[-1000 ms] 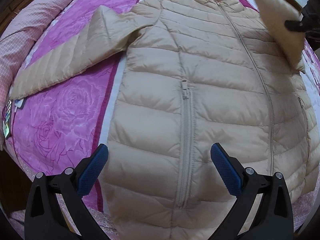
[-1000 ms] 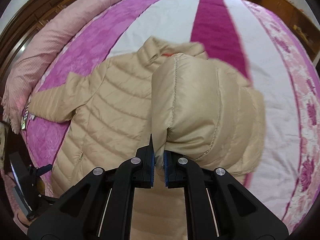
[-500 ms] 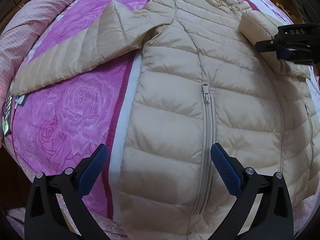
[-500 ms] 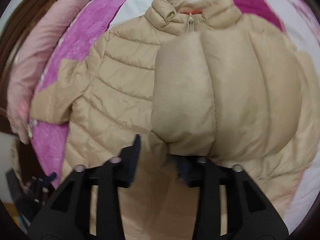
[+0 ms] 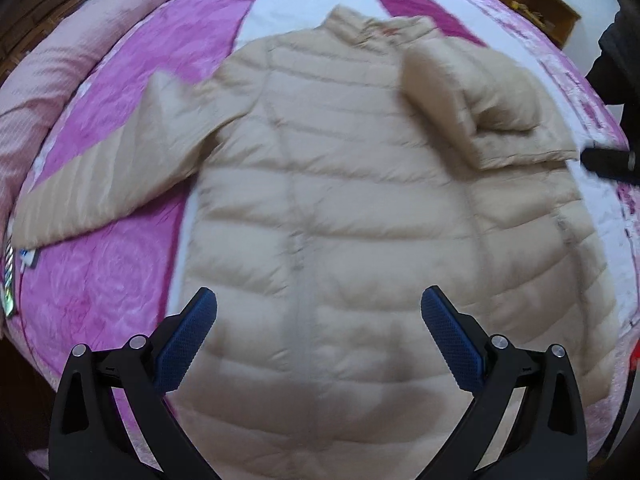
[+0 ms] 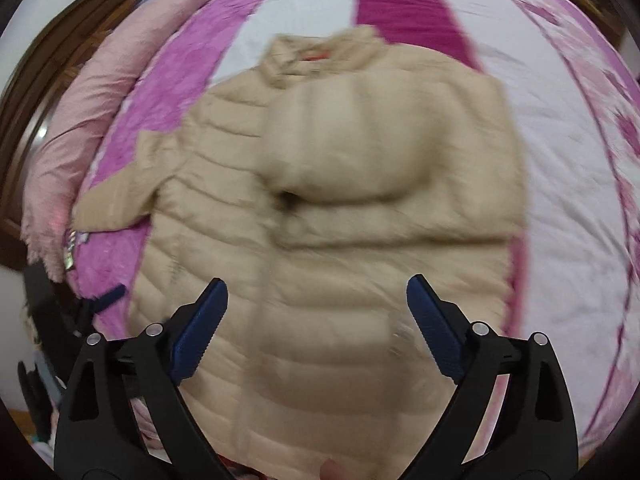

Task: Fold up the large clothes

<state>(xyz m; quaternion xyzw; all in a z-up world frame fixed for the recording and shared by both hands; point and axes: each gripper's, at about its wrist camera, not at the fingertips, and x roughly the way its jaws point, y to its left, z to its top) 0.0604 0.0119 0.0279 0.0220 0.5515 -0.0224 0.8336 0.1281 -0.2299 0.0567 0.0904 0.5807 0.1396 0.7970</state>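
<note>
A beige quilted puffer jacket lies front up on the pink and white bed, collar at the far end. It also shows in the right wrist view. Its right sleeve lies folded across the chest; in the right wrist view this folded sleeve rests on the upper body. Its left sleeve stretches out flat to the left. My left gripper is open and empty above the hem. My right gripper is open and empty above the lower body. Both views are blurred.
A pink quilt is rolled along the bed's left side. A small colourful object lies at the left bed edge. Dark wooden furniture stands beyond the bed. The bedspread lies bare to the jacket's right.
My right gripper opened and let go of the right sleeve, which now lies folded on the chest, and pulled back toward the hem. My left gripper drew back.
</note>
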